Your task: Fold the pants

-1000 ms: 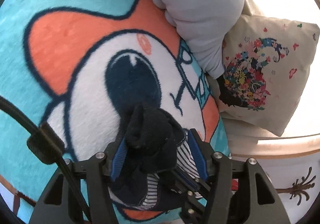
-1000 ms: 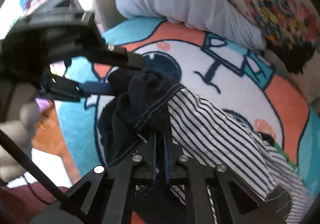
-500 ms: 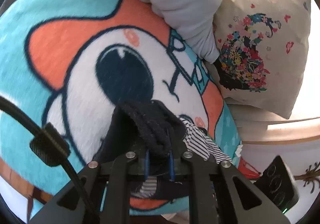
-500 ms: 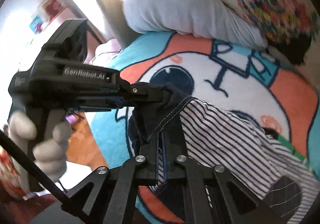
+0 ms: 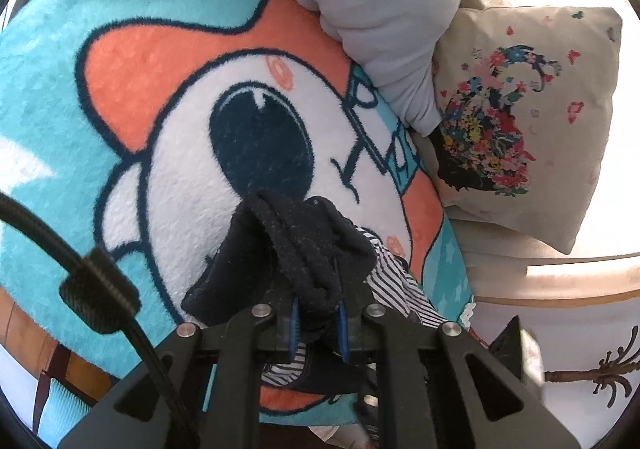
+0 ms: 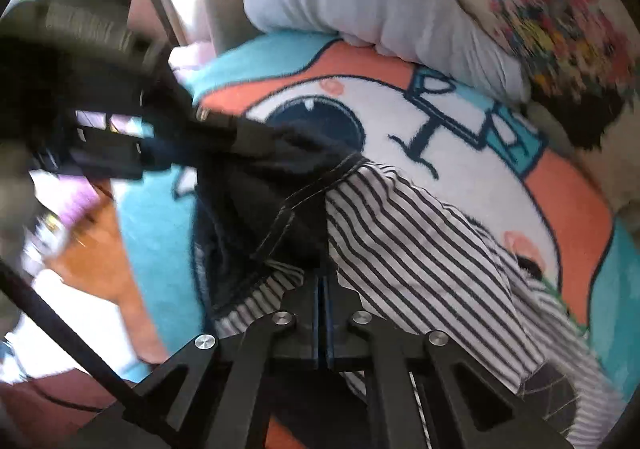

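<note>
The pants (image 6: 420, 249) are white with thin black stripes and a dark navy waistband (image 5: 304, 245). They lie bunched on a cartoon blanket (image 5: 180, 129). My left gripper (image 5: 316, 325) is shut on the bunched navy waistband. My right gripper (image 6: 322, 289) is shut on the striped cloth beside the navy seam. In the right wrist view the left gripper (image 6: 248, 137) comes in from the left, blurred, holding the dark edge. The striped leg trails to the lower right.
A grey pillow (image 5: 380, 9) and a beige flowered cushion (image 5: 520, 121) lie at the far side of the blanket. A white cabinet with a wooden top (image 5: 580, 289) stands to the right. Wooden floor (image 6: 92, 261) shows off the blanket's left edge.
My left gripper closed on the navy waistband, having been open around it a second ago. Both grippers keep their hold, and the views have shifted slightly over the blanket.
</note>
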